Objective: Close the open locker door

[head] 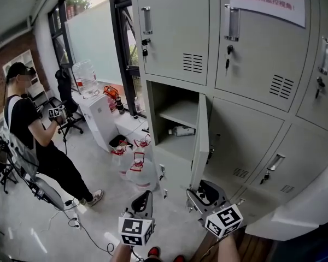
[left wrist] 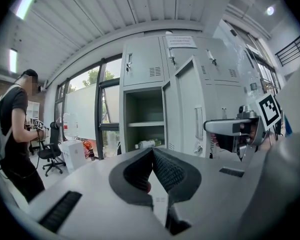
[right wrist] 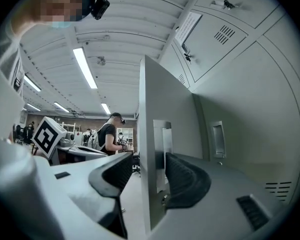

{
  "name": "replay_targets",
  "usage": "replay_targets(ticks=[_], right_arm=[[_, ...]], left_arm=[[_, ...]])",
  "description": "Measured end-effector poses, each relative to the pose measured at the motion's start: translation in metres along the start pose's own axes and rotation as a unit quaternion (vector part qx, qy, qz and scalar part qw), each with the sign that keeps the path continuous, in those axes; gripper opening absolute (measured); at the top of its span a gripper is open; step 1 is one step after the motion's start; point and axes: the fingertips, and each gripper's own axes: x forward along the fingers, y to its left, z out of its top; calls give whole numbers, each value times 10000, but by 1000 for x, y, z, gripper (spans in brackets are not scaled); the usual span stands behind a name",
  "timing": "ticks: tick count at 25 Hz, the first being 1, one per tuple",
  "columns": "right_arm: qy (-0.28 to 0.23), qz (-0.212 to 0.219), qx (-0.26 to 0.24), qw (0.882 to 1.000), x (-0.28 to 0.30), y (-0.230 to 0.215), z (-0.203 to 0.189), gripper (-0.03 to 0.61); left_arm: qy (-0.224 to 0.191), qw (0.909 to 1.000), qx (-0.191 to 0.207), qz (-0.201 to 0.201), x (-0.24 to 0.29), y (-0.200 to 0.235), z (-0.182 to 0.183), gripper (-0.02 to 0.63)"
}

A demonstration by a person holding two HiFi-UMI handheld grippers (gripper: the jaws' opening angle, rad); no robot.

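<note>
Fingers of both grippers point toward a grey locker bank in the head view. The left gripper (head: 143,200) hangs clear of it. The right gripper (head: 205,192) is at the free edge of the open locker door (head: 200,141), which juts from a lower compartment with a bottle (head: 181,130) lying inside.

Left gripper view: its fingers (left wrist: 172,171) are pressed together, empty.

Right gripper view: its fingers (right wrist: 185,176) stand apart, straddling the door's thin edge by the latch plate, not clamping it.

The door looks like thin sheet metal, so probably light, stiff and smooth. A flat push near this free edge should swing it shut.
</note>
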Motion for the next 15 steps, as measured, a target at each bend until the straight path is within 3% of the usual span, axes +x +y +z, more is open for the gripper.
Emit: replay_targets(ticks=[6,15], right_arm=[[41,-36,-78,10000,2,-3,-1,152],[91,32,-190,9998,13,6,-1,149]], left_arm=[[-118,9999,22,96,-5,-1,4,21],[-187,9994,23,295,-14,6,7,21]])
